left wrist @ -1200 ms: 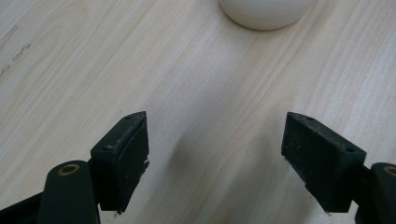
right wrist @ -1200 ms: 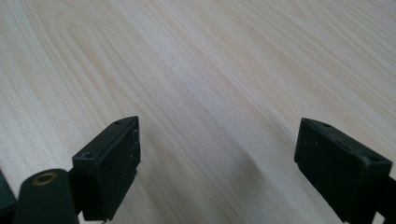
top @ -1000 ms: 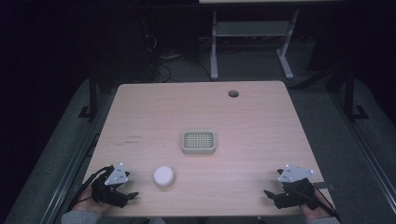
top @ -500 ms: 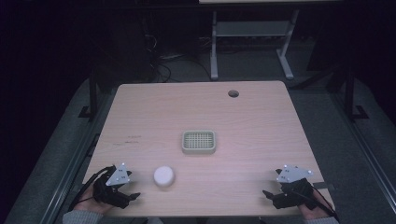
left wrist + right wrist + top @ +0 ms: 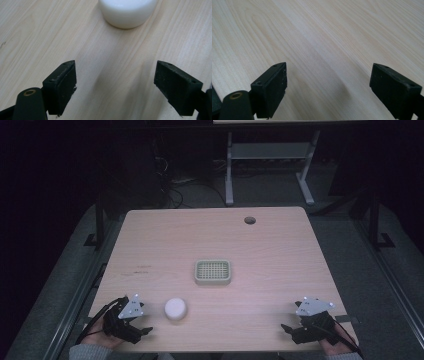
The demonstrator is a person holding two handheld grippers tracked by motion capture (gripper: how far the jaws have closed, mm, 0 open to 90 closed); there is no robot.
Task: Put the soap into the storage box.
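Observation:
A white round puck-like object (image 5: 176, 309) lies near the table's front edge, left of centre. My left gripper (image 5: 144, 331) rests just left of it at the front left corner, open, and the left gripper view shows the white object (image 5: 128, 12) a short way ahead of the spread jaws with bare wood between them. A small pale green rectangular tray (image 5: 213, 271) with a grid-patterned floor sits mid-table. My right gripper (image 5: 286, 330) sits at the front right corner, open over bare wood (image 5: 324, 62).
The wooden table (image 5: 280, 255) has a dark round cable hole (image 5: 249, 220) at the back right. Beyond the far edge stand a white desk frame (image 5: 265, 165) and tangled cables on the dark floor. Sleeves enter at the bottom edge.

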